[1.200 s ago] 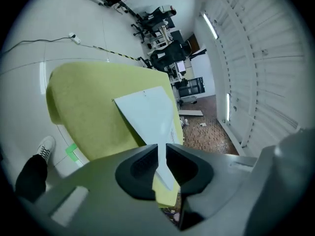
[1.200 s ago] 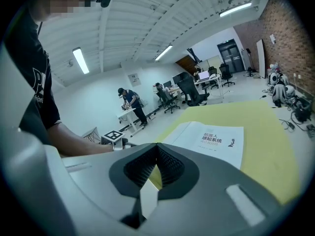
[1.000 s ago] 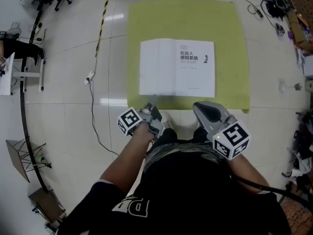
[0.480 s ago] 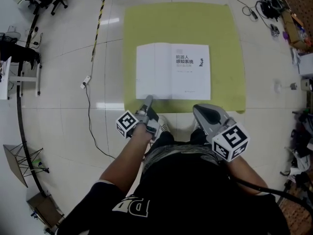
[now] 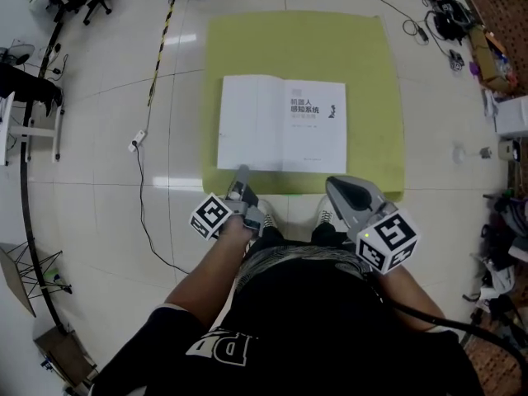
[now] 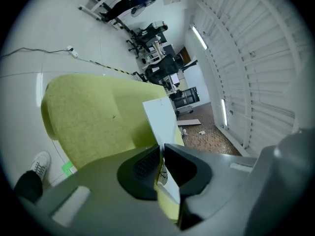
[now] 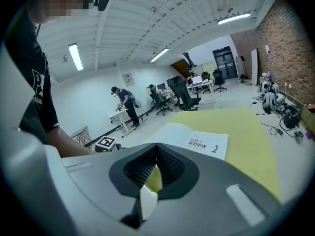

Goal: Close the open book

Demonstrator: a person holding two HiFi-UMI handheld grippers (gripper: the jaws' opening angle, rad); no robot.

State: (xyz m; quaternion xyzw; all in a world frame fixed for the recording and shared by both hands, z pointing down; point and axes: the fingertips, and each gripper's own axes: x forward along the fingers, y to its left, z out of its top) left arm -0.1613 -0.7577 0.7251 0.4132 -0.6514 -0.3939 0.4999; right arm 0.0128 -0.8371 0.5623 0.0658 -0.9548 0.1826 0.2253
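Head view: left gripper (image 5: pixel 242 172) and right gripper (image 5: pixel 332 183) hang clenched, empty, at the near edge of the mat (image 5: pixel 371 73); shut jaws may skid across the open book (image 5: pixel 280 124).

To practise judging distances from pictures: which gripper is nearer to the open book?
Left. The left gripper has its fingers at the open book's near edge; the right gripper sits short of it, at the green mat's near edge.
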